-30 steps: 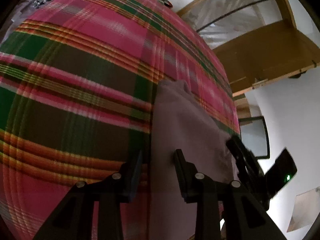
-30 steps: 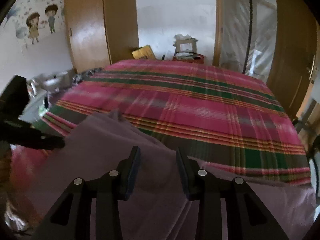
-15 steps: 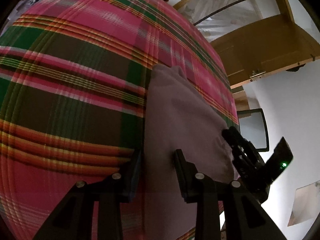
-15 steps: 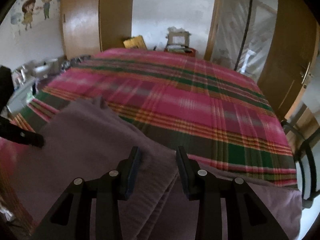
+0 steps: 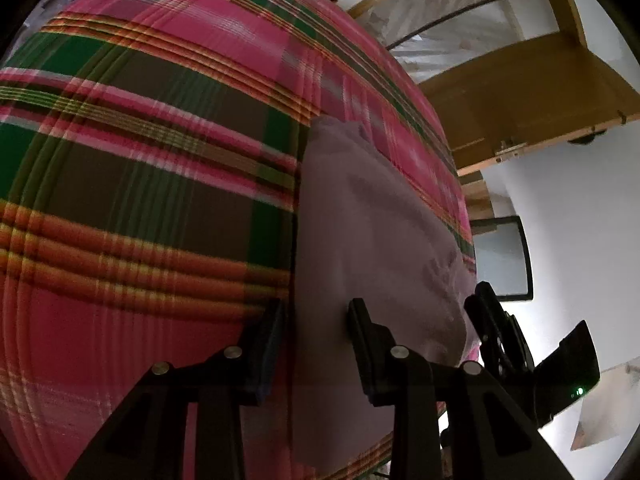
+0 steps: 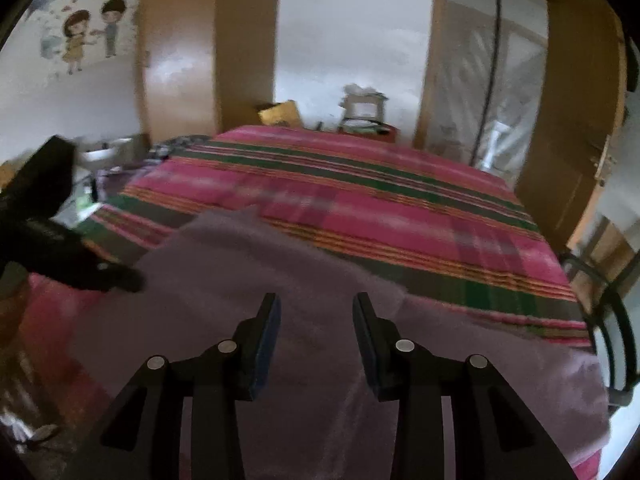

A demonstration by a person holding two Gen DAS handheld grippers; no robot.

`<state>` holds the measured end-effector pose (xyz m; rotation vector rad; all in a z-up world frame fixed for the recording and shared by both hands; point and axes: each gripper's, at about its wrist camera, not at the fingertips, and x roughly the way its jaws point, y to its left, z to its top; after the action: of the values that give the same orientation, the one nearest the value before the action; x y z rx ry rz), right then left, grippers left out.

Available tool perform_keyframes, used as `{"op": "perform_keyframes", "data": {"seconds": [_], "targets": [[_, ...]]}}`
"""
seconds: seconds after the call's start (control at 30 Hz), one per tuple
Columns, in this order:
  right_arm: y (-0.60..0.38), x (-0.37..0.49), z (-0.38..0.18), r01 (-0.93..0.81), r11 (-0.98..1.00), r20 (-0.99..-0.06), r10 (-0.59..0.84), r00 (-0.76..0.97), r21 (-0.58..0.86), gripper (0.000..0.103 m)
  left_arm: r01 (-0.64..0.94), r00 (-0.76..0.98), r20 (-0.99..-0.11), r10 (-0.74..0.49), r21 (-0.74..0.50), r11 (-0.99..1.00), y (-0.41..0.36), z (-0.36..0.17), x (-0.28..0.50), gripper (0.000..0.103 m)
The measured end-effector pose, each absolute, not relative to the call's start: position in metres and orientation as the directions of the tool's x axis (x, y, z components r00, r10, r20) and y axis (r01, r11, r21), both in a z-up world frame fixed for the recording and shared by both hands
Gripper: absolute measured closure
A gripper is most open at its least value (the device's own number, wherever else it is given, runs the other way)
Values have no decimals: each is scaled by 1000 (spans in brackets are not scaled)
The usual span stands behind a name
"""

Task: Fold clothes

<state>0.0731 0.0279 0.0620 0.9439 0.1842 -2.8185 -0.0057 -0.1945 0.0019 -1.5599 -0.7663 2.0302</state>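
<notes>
Garment: we've got a mauve garment (image 6: 280, 280) spread on the near end of the bed, near-left corner area from the right wrist view, with a small peak of cloth poking up at its far edge.
Bed: covered in a pink, green and orange plaid blanket (image 5: 140, 160) that runs far past the cloth.
Left gripper (image 5: 316, 344): jaws stand apart with nothing pinched, hanging right over the garment's left edge, so one finger sits over plaid and the other over mauve. Touching or just above it? We can't tell.
Right gripper (image 6: 316, 340): jaws apart too, nothing between them, low over the middle of the near part of the cloth.
How they sit: in the right wrist view the left one shows up as a dark shape at the left, its tip at the garment's left edge.
Background: wooden door (image 6: 576, 140) far right, cartoon couple sticker (image 6: 92, 28) on the far left wall, small cluttered stool (image 6: 362, 108) past the far end of the bed.
</notes>
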Motion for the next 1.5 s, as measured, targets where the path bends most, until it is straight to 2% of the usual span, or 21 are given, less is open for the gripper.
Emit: {"op": "perform_keyframes", "data": {"seconds": [0.23, 0.3, 0.33, 0.43, 0.63, 0.77, 0.83, 1.07, 1.4, 1.5], "targets": [[1, 91, 47, 264, -964, -624, -197, -756, -15, 64, -36, -225, -680, 697, -710, -704, -199, -2, 4, 69], [-4, 95, 44, 285, -959, -627, -226, -746, 6, 58, -38, -219, -672, 708, -719, -694, -200, -3, 7, 69], [-6, 98, 42, 292, -956, -626, -234, -744, 11, 48, -39, -216, -667, 713, -724, -689, -201, -4, 8, 69], [-18, 109, 41, 335, -942, -604, -278, -747, 19, 46, -38, -209, -656, 725, -735, -677, -202, -5, 11, 69], [-50, 127, 39, 443, -896, -595, -334, -731, -41, 44, -34, -204, -630, 749, -760, -649, -200, -4, 10, 69], [-71, 131, 35, 477, -873, -583, -335, -740, -104, 35, -55, -204, -602, 772, -780, -623, -199, 6, 6, 69], [-80, 134, 34, 492, -861, -576, -337, -745, -133, 33, -69, -201, -594, 779, -785, -616, -198, 11, 4, 69], [-102, 136, 23, 494, -833, -567, -289, -772, -248, 32, -76, -186, -586, 789, -792, -606, -188, 19, -4, 69], [-132, 120, 11, 389, -819, -528, -127, -840, -422, 32, -78, -166, -587, 793, -793, -604, -185, 20, -5, 69], [-133, 112, 12, 365, -835, -533, -104, -840, -412, 32, -84, -165, -586, 793, -793, -604, -184, 21, -3, 69]]}}
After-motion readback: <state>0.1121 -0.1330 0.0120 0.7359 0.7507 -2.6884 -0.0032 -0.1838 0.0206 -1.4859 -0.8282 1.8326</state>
